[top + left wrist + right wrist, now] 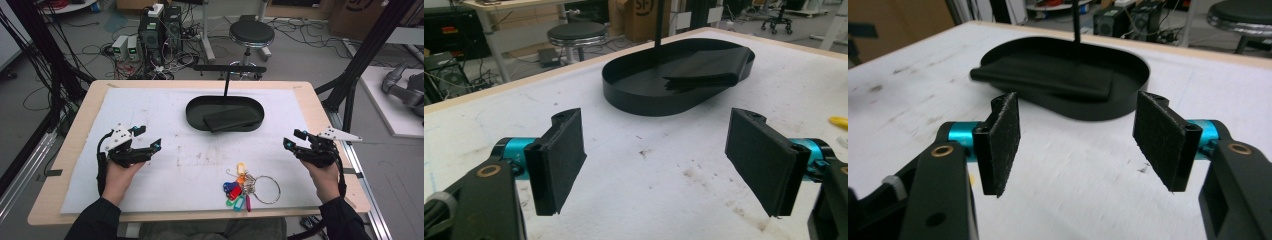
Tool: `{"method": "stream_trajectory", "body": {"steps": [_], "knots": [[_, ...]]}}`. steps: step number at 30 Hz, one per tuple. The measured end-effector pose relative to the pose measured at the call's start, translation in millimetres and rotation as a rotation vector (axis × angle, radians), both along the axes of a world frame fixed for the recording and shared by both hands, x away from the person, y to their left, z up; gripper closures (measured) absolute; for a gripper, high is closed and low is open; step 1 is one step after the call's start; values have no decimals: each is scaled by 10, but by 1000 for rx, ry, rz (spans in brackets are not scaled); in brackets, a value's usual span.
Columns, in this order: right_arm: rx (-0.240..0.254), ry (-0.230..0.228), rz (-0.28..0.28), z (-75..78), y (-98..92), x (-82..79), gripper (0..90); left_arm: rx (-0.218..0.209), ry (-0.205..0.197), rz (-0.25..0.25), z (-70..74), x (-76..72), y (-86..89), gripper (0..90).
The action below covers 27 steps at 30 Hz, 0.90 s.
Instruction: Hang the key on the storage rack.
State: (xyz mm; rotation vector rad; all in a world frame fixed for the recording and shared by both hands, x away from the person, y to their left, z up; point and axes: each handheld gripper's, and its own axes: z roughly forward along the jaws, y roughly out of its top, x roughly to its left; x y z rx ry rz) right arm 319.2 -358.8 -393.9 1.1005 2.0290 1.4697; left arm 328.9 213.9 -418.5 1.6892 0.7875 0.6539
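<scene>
Meanwhile, both tongs, left (pixel 149 137) and right (pixel 292 139), gape empty either side of a black oval tray (pixel 196 113) holding a flat dark wallet (pixel 232 119); colourful keys (pixel 243 190) lie nearer.

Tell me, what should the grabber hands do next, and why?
Probably the right gripper should move down toward the key bunch, since both it and the left gripper are open and empty, the keys lie loose nearer its side, and the black tray holds only a dark flat thing.

Middle of the white mat (pixel 200 150) is wide open. Far side's blocked by the black tray (pixel 195 116) with its upright post (pixel 226 82); the key bunch (pixel 242 189) clutters near right.
</scene>
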Motion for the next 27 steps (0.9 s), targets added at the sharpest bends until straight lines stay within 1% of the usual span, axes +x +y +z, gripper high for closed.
{"method": "stream_trajectory", "body": {"steps": [2,4,6,8,9,10,12,14,16,18,19,20,22,23,24,25,26,27], "knots": [[-13,13,20,-25,4,-90,427,8,0,9,-15,4,30,236],[-29,21,39,-58,14,-183,481,6,12,23,-47,18,59,236],[-55,31,47,-99,35,-256,496,8,17,27,-64,31,72,236],[-81,60,67,-172,61,-321,546,8,20,31,-72,43,74,236],[-92,70,66,-203,74,-338,559,9,20,28,-72,51,70,236],[-112,90,72,-249,96,-362,584,8,20,24,-72,57,61,236],[-135,118,86,-313,121,-384,616,12,18,20,-78,62,31,236],[-154,143,98,-356,142,-401,649,32,17,12,-84,66,-8,236],[-168,165,113,-387,165,-416,685,44,18,1,-92,72,-44,236],[-190,192,124,-414,193,-425,715,45,19,-10,-97,82,-77,236],[-216,202,129,-439,214,-422,724,46,20,-13,-98,87,-92,236],[-222,225,143,-456,230,-418,729,47,19,-18,-100,91,-104,236],[-242,241,159,-483,265,-416,729,48,19,-24,-104,93,-122,236],[-262,248,164,-495,290,-417,730,50,18,-28,-108,94,-133,236],[-285,251,177,-509,317,-410,731,56,19,-29,-108,93,-137,236],[-292,253,183,-516,330,-409,731,59,20,-32,-112,93,-143,236],[-308,260,184,-524,353,-411,732,62,20,-33,-115,94,-145,236],[-327,256,184,-534,375,-408,732,64,21,-33,-115,95,-145,236]]}}
